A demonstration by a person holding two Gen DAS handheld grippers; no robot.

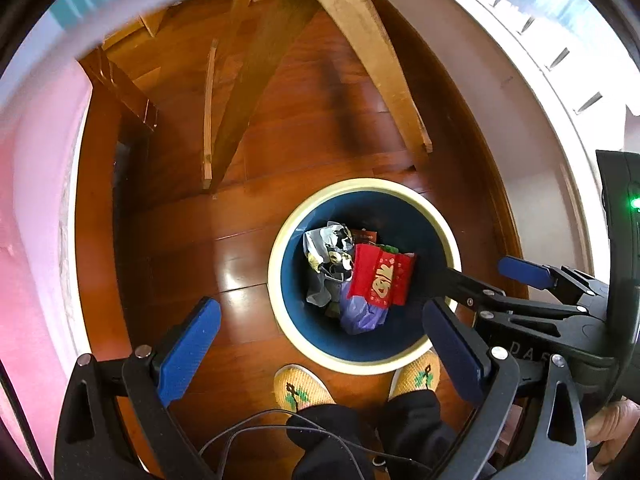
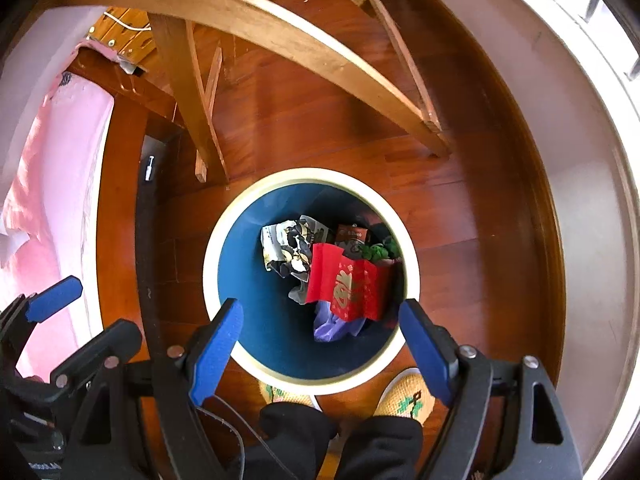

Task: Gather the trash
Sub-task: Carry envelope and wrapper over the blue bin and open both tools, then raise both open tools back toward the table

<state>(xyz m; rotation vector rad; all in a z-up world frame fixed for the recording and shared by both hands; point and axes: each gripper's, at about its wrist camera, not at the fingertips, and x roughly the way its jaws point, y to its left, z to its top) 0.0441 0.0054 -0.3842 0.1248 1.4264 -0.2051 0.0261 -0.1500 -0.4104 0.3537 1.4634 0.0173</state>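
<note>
A round bin with a cream rim [image 1: 276,276] and blue inside stands on the wooden floor, straight below both grippers. In it lie a red packet with gold print [image 1: 380,280], a crumpled grey-and-black wrapper [image 1: 328,252] and a purple bag [image 1: 362,316]. My left gripper [image 1: 322,350] hangs open above the bin's near edge, nothing between its blue pads. My right gripper [image 2: 322,352] is open too, empty, over the same rim [image 2: 210,272], above the red packet [image 2: 348,284], wrapper [image 2: 288,248] and purple bag [image 2: 332,326]. The grippers hang side by side, each visible in the other's view.
Wooden chair legs [image 1: 372,48] and curved rails [image 2: 280,32] stand on the floor beyond the bin. Pink bedding [image 2: 48,184] lies to the left, a white wall [image 1: 540,128] to the right. The person's yellow slippers [image 1: 296,386] and dark trouser legs are beside the bin's near side.
</note>
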